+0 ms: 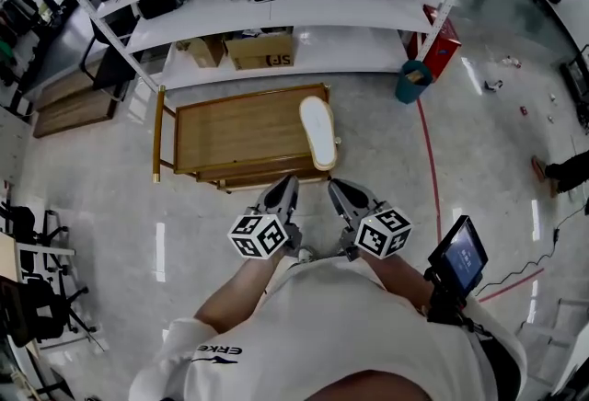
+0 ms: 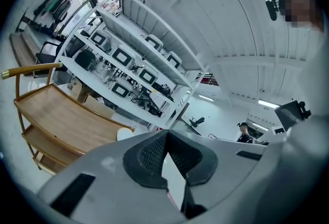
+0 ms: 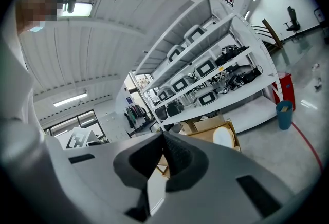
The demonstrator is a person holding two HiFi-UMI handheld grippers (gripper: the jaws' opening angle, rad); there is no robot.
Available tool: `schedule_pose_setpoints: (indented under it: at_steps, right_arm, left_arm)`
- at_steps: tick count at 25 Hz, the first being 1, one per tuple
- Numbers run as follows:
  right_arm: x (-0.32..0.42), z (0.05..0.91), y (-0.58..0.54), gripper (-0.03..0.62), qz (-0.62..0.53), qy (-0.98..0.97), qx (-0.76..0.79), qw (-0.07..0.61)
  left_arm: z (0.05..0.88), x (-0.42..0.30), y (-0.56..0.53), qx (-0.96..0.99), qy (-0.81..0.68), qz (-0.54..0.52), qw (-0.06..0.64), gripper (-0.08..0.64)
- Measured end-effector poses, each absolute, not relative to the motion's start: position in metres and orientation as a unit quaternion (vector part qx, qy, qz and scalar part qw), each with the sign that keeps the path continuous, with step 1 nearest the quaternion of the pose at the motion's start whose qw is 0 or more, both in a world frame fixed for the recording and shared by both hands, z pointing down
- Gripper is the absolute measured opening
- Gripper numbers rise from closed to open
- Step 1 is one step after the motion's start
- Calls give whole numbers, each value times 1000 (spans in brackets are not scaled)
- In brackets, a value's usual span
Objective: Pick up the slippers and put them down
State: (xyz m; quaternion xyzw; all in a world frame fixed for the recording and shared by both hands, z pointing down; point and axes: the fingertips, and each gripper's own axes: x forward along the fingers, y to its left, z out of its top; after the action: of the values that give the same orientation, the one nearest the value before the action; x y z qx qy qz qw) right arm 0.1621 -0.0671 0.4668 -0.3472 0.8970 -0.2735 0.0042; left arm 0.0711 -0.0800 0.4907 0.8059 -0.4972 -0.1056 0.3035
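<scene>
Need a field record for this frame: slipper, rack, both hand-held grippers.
slipper: white, lying on top tier of wooden rack, right end
rack position: on floor, in front of white shelves
left hand-held gripper: shut, empty, short of rack
right hand-held gripper: shut, empty, short of rack
second slipper: not seen

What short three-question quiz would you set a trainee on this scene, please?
1. True or false: the white slipper lies on the top shelf of the wooden cart.
2. What do the right tongs hold? A) a slipper B) nothing C) a cardboard box
3. Fill in: in the head view, the teal bin stands on the floor to the cart's ___ side.
Key: 1 true; 2 B; 3 right.
</scene>
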Motion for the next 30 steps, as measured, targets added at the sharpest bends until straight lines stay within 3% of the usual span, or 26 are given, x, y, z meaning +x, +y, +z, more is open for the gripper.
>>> schedule_pose_setpoints:
  at_steps: [30]
  right_arm:
    - [215,459,-76,6,-262,895,-361,7]
  left_arm:
    - [487,137,-92,828,-463,-89,305,3]
